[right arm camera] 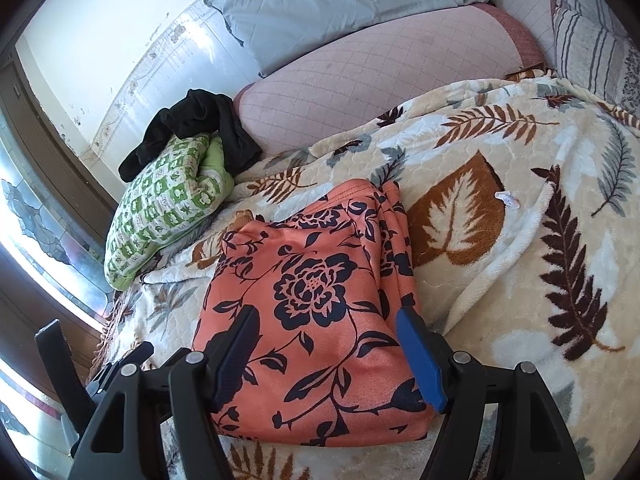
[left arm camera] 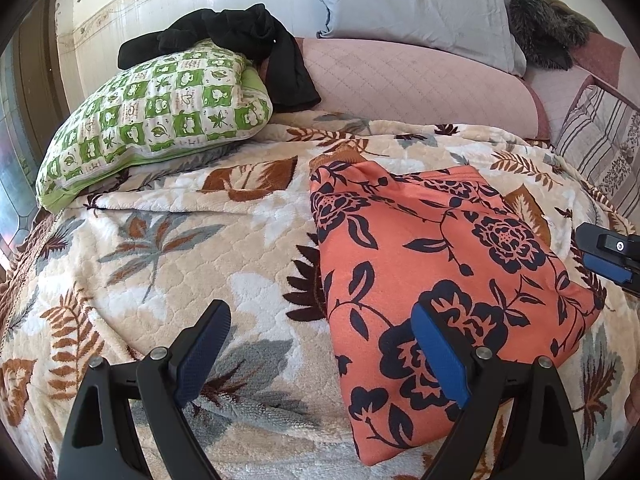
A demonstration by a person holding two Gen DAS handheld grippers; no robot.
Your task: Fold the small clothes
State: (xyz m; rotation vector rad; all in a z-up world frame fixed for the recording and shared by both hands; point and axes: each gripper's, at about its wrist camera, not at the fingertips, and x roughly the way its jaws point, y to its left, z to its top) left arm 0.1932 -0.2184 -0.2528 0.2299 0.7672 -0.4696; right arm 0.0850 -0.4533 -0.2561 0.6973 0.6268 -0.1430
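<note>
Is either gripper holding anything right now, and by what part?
Nothing is held. The left gripper and right gripper are both open above the folded orange floral garment.

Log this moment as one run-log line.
step: fold small clothes | orange floral garment: folded, on leaf-print blanket | left gripper: open, empty | right gripper: open, empty | black garment: unfolded on green pillow

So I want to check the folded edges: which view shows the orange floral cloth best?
The right wrist view: the orange floral cloth sits centred, its stacked edges visible. The left wrist view shows it off to the right, partly behind a finger.
</note>
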